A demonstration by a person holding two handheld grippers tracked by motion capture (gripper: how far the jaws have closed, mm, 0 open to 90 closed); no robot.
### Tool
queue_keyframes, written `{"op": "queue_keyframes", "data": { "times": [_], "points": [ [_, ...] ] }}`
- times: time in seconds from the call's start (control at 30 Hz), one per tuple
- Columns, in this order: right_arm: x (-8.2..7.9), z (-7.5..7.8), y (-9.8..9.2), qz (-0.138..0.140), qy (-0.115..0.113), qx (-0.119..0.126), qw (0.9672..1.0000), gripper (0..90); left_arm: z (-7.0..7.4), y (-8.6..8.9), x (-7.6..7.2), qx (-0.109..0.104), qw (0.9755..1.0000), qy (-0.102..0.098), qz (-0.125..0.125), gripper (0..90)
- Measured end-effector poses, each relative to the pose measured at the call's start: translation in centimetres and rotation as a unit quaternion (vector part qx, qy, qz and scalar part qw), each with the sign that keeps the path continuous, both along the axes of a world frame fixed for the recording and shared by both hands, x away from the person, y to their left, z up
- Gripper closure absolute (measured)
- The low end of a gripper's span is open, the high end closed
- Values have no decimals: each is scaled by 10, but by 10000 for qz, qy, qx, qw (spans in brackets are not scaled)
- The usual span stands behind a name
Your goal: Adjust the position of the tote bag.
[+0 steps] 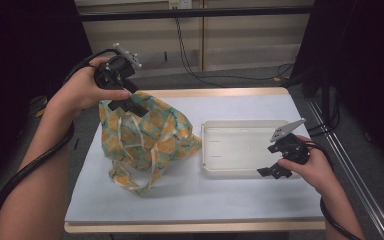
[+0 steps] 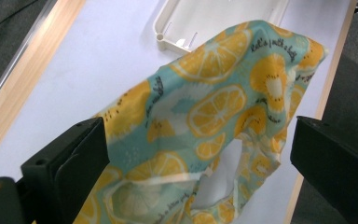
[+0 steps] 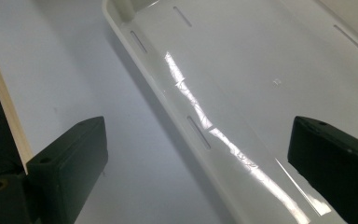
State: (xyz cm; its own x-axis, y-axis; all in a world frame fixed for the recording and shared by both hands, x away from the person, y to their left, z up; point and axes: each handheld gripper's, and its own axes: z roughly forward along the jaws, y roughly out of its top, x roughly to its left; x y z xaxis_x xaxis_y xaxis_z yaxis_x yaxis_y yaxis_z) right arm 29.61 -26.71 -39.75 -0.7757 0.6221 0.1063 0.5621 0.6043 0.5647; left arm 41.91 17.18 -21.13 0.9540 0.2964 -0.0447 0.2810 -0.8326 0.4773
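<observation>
Bag: lemon-print cloth bag (image 1: pixel 147 140) on the table's (image 1: pixel 190 200) left half, its top lifted toward the far-left corner.
Left gripper (image 1: pixel 126 102): above the bag's upper edge, jaws spread wide, cloth between them but not pinched.
Tray: white tray (image 1: pixel 240 125) on the right half, just beside the bag.
Right gripper (image 1: pixel 275 171): at the tray's near-right corner, jaws spread, holding nothing.
Open room: bare table along the near edge.

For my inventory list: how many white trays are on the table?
1. The white tray lies on the table's right half, beside the lemon-print bag, near the right tool.
</observation>
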Motion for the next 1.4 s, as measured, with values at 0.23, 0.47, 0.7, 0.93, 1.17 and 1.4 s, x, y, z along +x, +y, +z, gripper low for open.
{"op": "queue_keyframes", "data": {
  "times": [0.23, 0.47, 0.7, 0.93, 1.17, 1.4],
  "points": [
    [0, -1, 1, 53, -5, 39, 10000, 47, -8, -9, 10, 148, 9996, -191, -136, 32],
    [0, -1, 1, 68, -2, 47, 10000, 47, -18, -16, 17, 209, 9996, -184, -19, 18],
    [0, -1, 0, 85, 10, 48, 10000, 47, -26, -22, 17, 440, 9986, -279, -26, 31],
    [0, -1, 0, 98, -5, 52, 9999, 47, -34, -25, 20, 402, 9985, -303, -224, 124],
    [0, -2, 0, 92, 21, 51, 9999, 47, -43, -26, 23, 452, 9986, -12, -268, 229],
    [0, -2, -1, 87, 22, 50, 9999, 48, -47, -25, 26, 420, 9983, 54, -393, 330]
  ]
}}
